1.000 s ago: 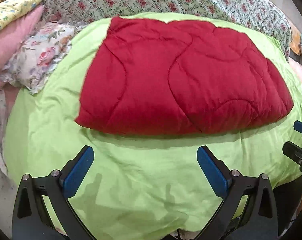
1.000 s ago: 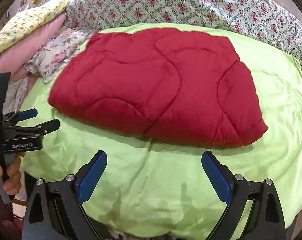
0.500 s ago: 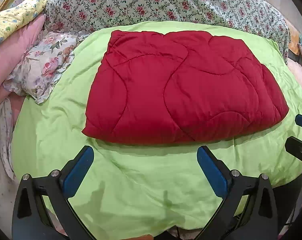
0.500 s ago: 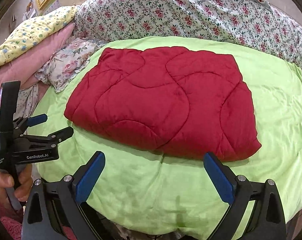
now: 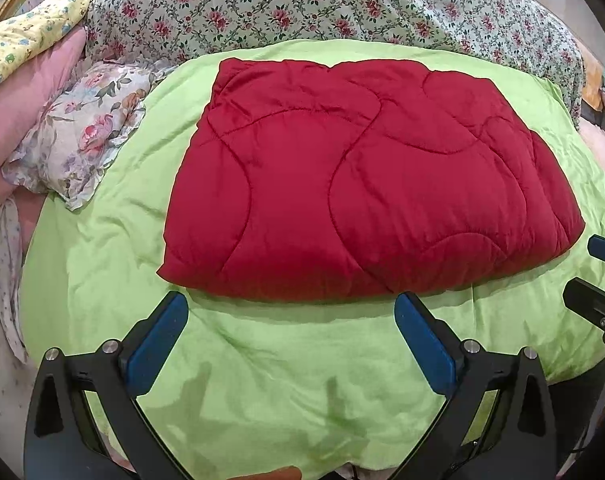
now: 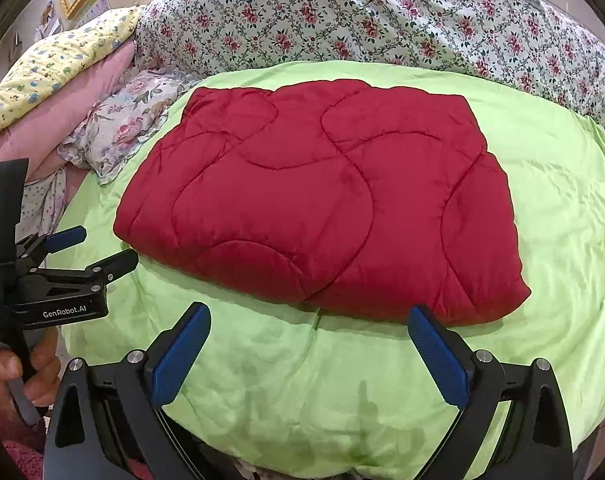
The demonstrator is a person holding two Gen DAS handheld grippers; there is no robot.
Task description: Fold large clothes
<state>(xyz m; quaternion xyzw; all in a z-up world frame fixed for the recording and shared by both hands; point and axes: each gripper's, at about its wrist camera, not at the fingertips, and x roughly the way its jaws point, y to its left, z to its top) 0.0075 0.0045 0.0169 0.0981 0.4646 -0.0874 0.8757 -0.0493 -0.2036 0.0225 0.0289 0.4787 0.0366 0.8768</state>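
Now we see more of the green sheet (image 5: pixel 262 380) than a second ago: both views have pulled back and up from the bed. We read this as a retreat after a finished fold. We note the red quilted cover (image 5: pixel 366 192) lying folded at mid-sheet, touched by nothing. We hold the left gripper (image 5: pixel 290 332) and right gripper (image 6: pixel 308 344) short of its near edge, fingers spread wide and empty
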